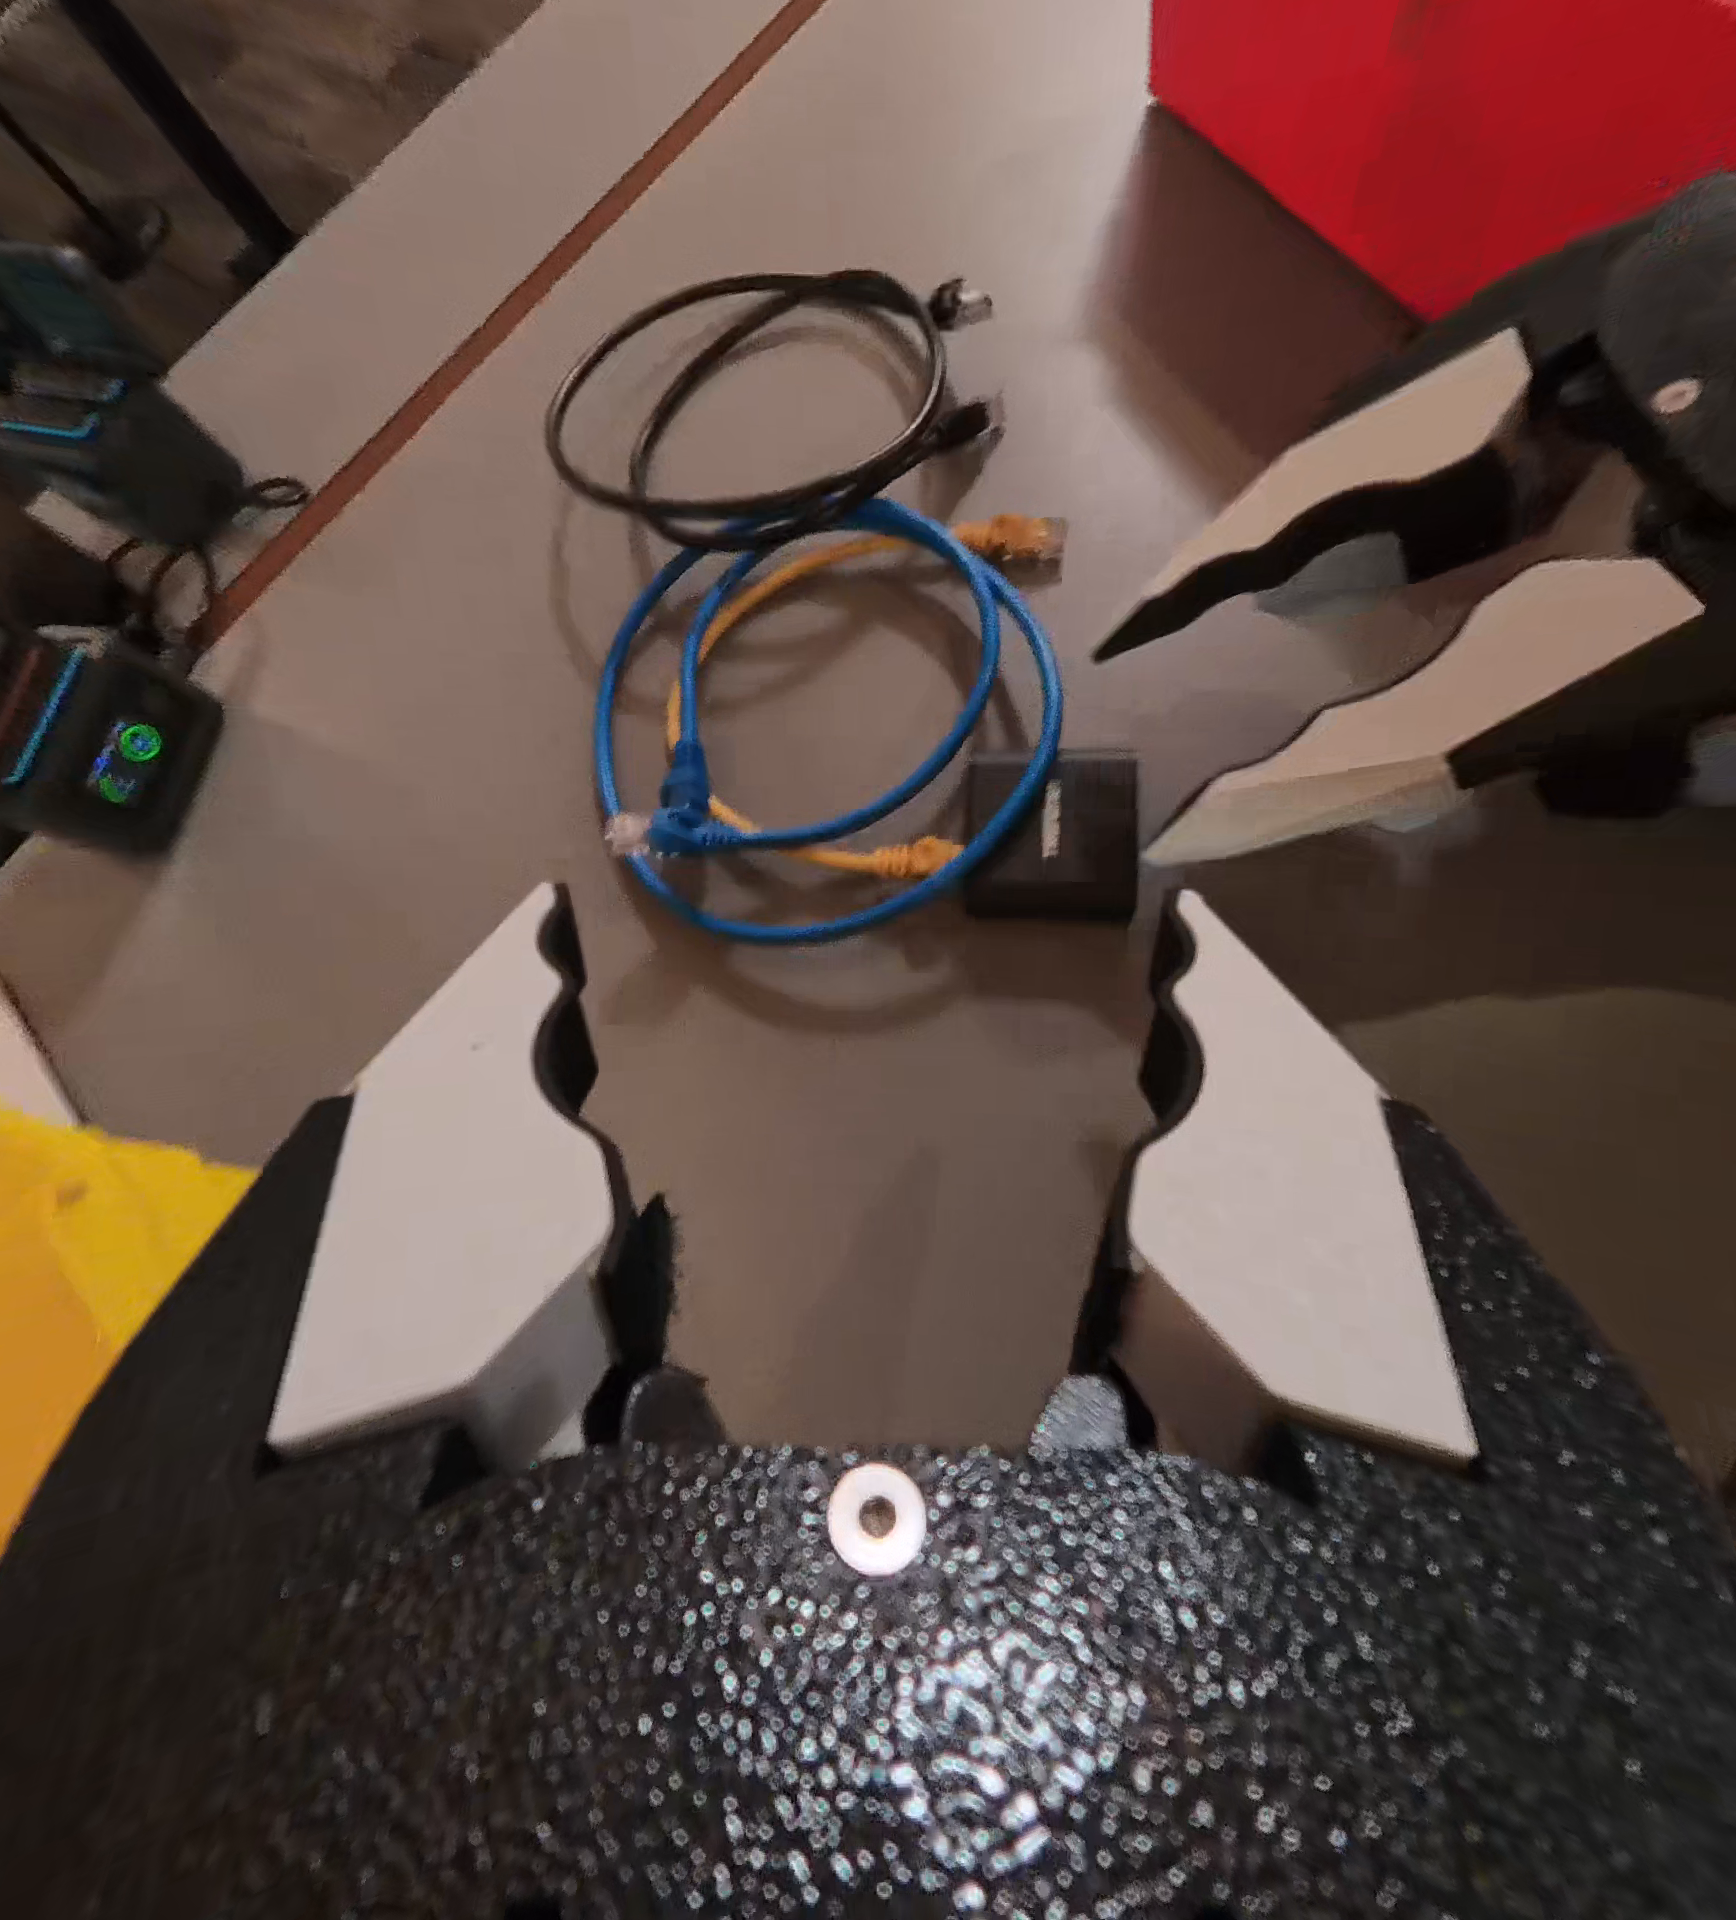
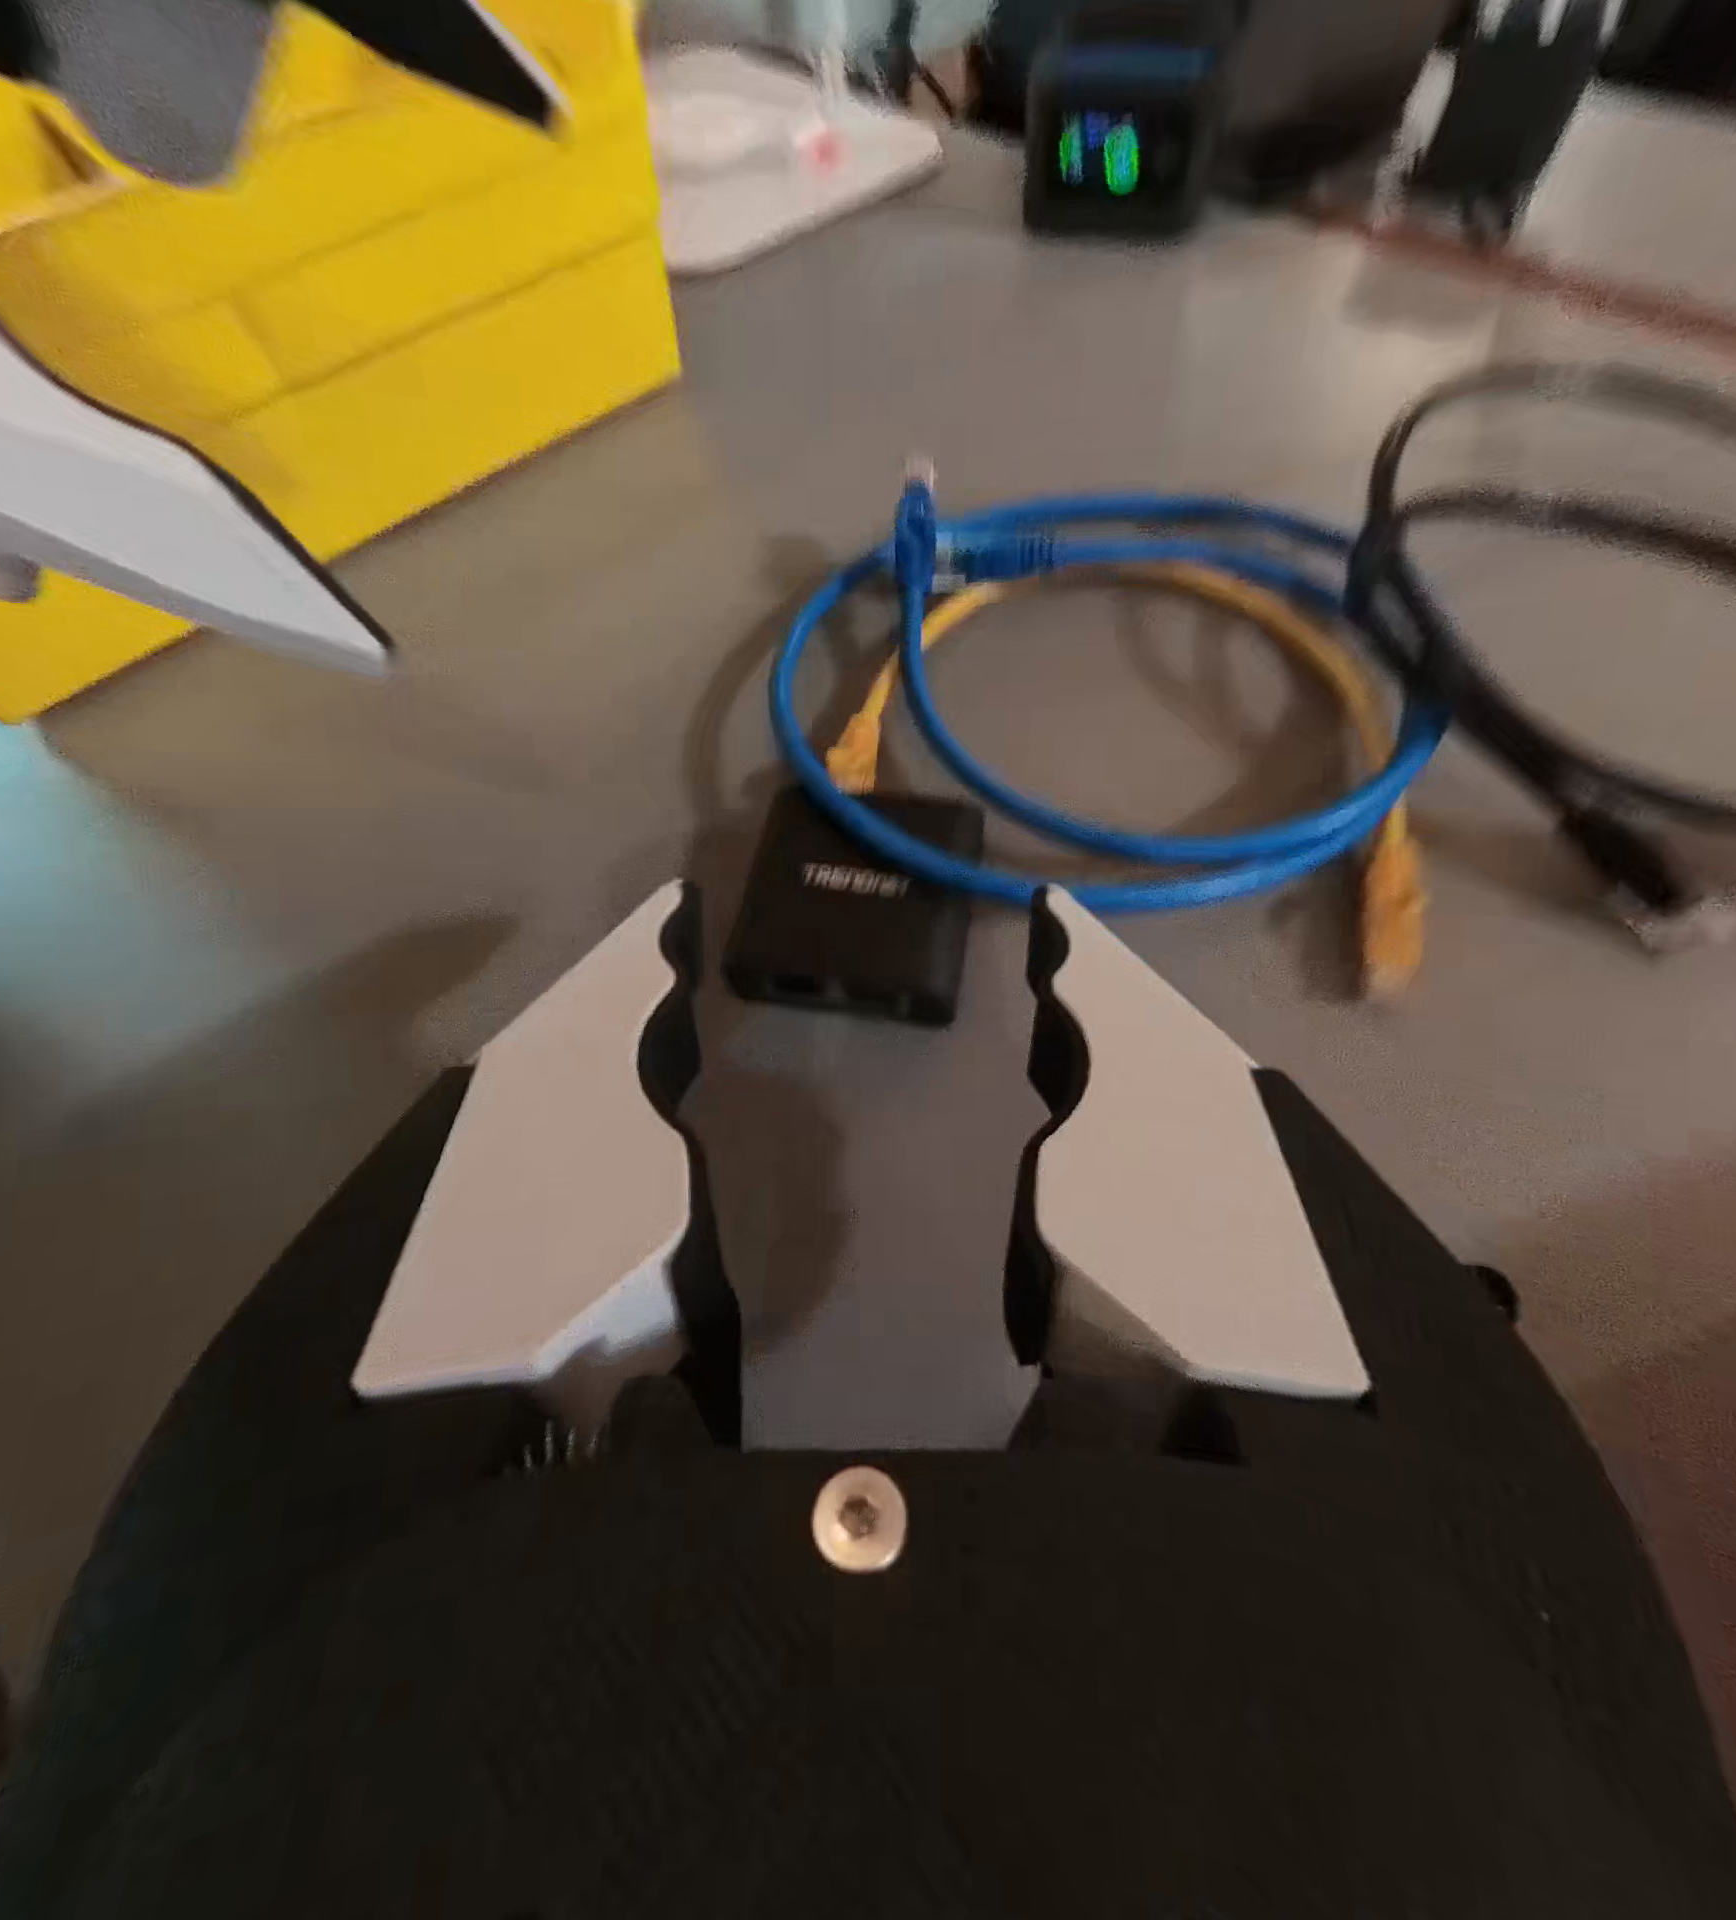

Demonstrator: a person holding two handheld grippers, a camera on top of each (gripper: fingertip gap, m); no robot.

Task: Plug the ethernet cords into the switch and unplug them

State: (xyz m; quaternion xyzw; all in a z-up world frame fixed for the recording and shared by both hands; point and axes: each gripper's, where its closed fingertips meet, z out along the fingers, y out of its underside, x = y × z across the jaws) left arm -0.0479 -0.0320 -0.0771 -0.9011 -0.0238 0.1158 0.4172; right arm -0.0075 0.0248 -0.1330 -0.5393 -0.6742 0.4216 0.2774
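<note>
Both tongs, left (image 1: 864, 904) and right (image 2: 859, 899), are hovering apart and empty near the black switch (image 2: 859, 904), blue cord (image 2: 1103, 727) lying across it.

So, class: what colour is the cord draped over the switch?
Blue cord over the black switch; right wrist view shows it best.

Small black switch (image 2: 859, 904) sits flat on the table, coiled blue cord (image 1: 822, 717) draped over it, yellow (image 1: 822, 854) and black (image 1: 750, 405) cords alongside, all unplugged.
</note>
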